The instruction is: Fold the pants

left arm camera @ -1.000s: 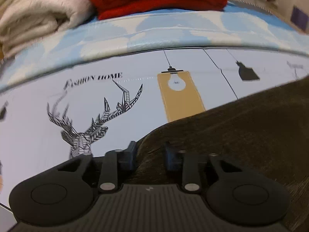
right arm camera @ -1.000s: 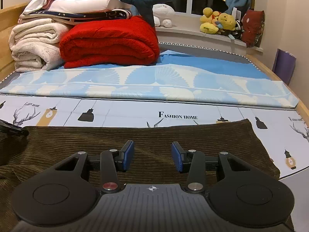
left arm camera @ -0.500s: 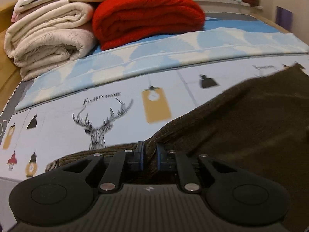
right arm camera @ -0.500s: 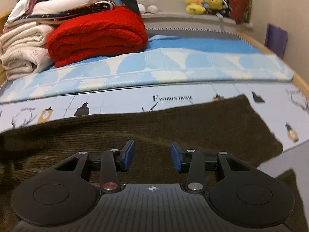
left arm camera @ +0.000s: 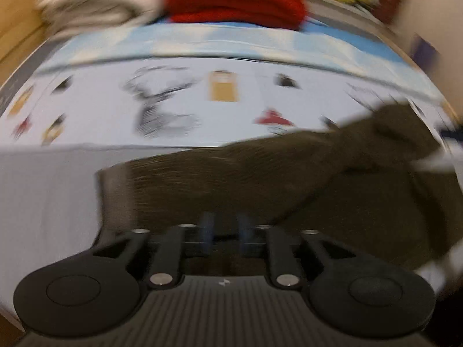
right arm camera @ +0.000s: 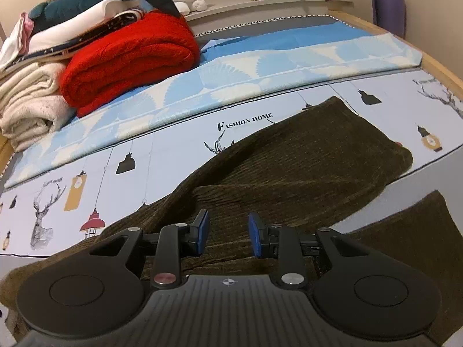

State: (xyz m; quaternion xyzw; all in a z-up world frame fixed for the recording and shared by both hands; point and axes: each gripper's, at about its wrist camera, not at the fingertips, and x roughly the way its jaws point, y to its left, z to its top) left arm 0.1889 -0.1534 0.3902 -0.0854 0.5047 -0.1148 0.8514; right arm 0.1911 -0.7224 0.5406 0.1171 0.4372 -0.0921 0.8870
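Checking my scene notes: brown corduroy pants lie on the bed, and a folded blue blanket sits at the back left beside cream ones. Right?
Not quite: the folded blanket is red, not blue, as the right wrist view shows. The brown corduroy pants do lie on the bed, and cream blankets sit beside it.

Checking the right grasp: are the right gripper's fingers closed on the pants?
No: the right gripper fingers stand apart above the pants.

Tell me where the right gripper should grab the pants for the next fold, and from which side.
Probably the raised ridge of the brown corduroy pants just ahead of the right gripper, whose jaws stand open. The cloth humps up there instead of lying flat, so pads can close across it. Come forward and down along the camera's axis. The left gripper view is too blurred to judge.
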